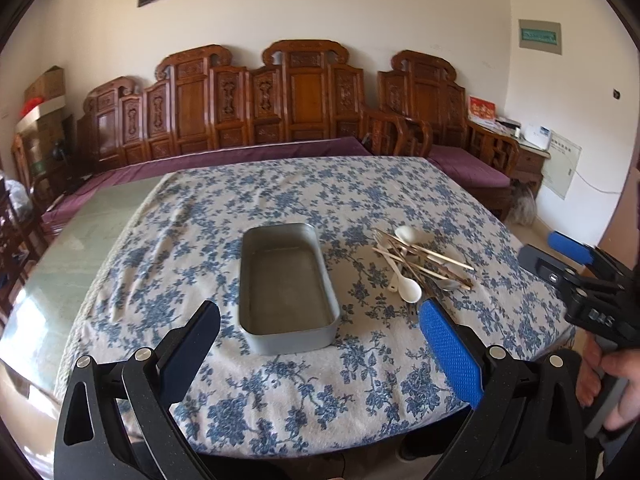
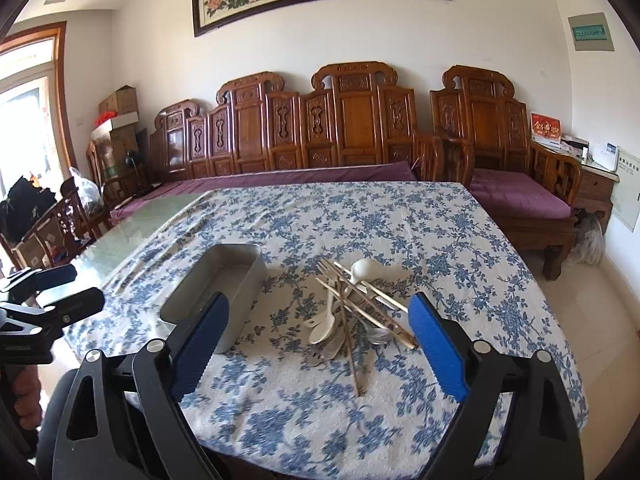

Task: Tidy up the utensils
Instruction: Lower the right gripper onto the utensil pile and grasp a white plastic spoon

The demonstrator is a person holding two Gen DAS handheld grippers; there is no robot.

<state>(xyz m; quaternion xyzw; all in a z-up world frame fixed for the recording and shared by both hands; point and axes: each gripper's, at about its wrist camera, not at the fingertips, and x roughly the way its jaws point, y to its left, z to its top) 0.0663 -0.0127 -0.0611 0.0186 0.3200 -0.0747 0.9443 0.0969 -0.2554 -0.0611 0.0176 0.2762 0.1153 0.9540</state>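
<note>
An empty grey metal tray lies on the blue-flowered tablecloth. To its right is a heap of utensils: white spoons, wooden chopsticks, a fork and metal spoons. My left gripper hovers open over the near end of the tray, nothing between its fingers. In the right wrist view the same heap lies just ahead of my right gripper, which stands wide open above it and touches nothing. The tray sits left of that gripper, partly behind its left finger. The right gripper also shows at the left view's right edge.
The tablecloth covers most of a glass-topped table, with bare glass along the left side. Carved wooden benches with purple cushions stand behind and to the right. A hand holds the right gripper's handle.
</note>
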